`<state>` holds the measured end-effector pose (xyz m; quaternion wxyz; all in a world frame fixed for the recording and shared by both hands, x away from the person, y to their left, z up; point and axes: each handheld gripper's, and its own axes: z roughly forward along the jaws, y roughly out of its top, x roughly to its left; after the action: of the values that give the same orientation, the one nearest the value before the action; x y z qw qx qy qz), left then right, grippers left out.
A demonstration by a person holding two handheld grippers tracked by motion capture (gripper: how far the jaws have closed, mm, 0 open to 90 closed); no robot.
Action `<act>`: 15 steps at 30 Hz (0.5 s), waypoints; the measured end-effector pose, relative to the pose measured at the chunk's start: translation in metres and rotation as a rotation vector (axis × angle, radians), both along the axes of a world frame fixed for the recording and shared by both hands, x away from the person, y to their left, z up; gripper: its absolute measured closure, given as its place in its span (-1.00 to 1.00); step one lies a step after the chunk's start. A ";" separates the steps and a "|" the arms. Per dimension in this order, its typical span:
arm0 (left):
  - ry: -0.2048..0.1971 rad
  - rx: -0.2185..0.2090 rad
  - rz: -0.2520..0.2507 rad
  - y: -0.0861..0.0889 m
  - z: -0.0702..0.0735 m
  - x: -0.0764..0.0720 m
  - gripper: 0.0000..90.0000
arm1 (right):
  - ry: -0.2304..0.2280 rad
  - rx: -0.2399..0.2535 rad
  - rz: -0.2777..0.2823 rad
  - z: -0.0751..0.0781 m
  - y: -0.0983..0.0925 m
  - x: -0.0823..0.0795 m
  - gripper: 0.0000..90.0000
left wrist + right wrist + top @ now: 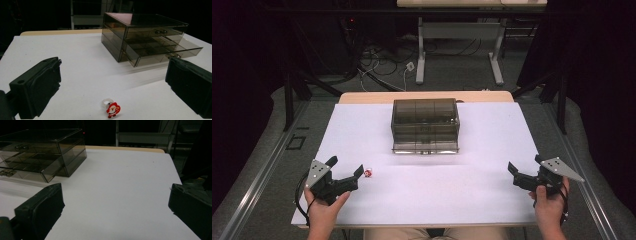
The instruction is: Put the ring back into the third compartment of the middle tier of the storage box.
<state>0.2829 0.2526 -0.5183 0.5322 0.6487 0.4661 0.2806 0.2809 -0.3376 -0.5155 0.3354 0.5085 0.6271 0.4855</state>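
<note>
Smoky plastic: the drawer box (425, 125) stands mid-table toward the far edge, its lower drawer (165, 51) pulled partway out toward the person, likely so a small thing can be dropped in from above.
Ring: a small ring with a red Santa figure (111, 108) lies flat on the white table (492, 150), apart from the box and near the front left.
Left gripper: the left gripper (346, 171) rests low on the table with its jaws spread wide and nothing between the pads, seemingly lined up for a pick.
Ring to gripper: in the left gripper view the ring sits at 6 o'clock, between the jaws and touching neither; in the high view it lies just beside the nearer jaw tip, at about 3 o'clock.
Right gripper: the right gripper (523, 171) waits at the front right, jaws wide apart and empty, well apart from the ring.
</note>
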 end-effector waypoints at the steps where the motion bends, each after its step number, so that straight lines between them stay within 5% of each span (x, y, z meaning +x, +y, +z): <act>1: 0.000 0.000 0.000 0.000 0.000 0.000 -1.00 | 0.008 -0.001 0.001 0.000 0.000 0.000 -1.00; 15: 0.019 0.002 -0.003 -0.004 -0.002 0.002 -1.00 | 0.013 -0.017 -0.010 -0.004 0.009 0.004 -1.00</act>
<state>0.2854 0.2484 -0.5203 0.5276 0.6525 0.4699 0.2742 0.2851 -0.3288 -0.5193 0.3380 0.5119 0.6309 0.4750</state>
